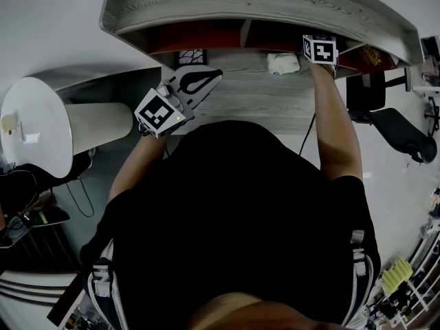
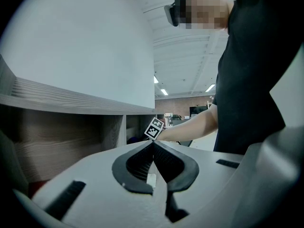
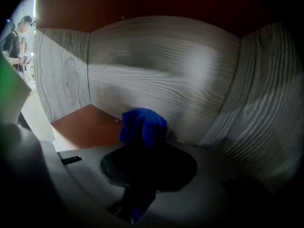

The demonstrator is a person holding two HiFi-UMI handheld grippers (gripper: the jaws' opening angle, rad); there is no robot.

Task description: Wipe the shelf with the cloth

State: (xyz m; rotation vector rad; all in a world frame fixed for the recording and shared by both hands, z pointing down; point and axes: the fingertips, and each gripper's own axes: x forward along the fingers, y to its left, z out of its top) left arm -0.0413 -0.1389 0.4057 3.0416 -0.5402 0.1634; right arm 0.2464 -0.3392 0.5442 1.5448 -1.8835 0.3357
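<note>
Fingers (image 3: 175,170) on cloth (image 3: 142,126) inside woodgrain shelf (image 3: 161,70)

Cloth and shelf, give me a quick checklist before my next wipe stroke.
1. Cloth gripped by right gripper: ok, shut on it.
2. Right gripper inside the shelf: ok.
3. Cloth pressed on a shelf surface: cannot tell.
4. Left gripper out of the way: ok, shut, empty, outside the shelf.
5. White object clear of the stroke: not ok, it sits close beside the right gripper.
</note>
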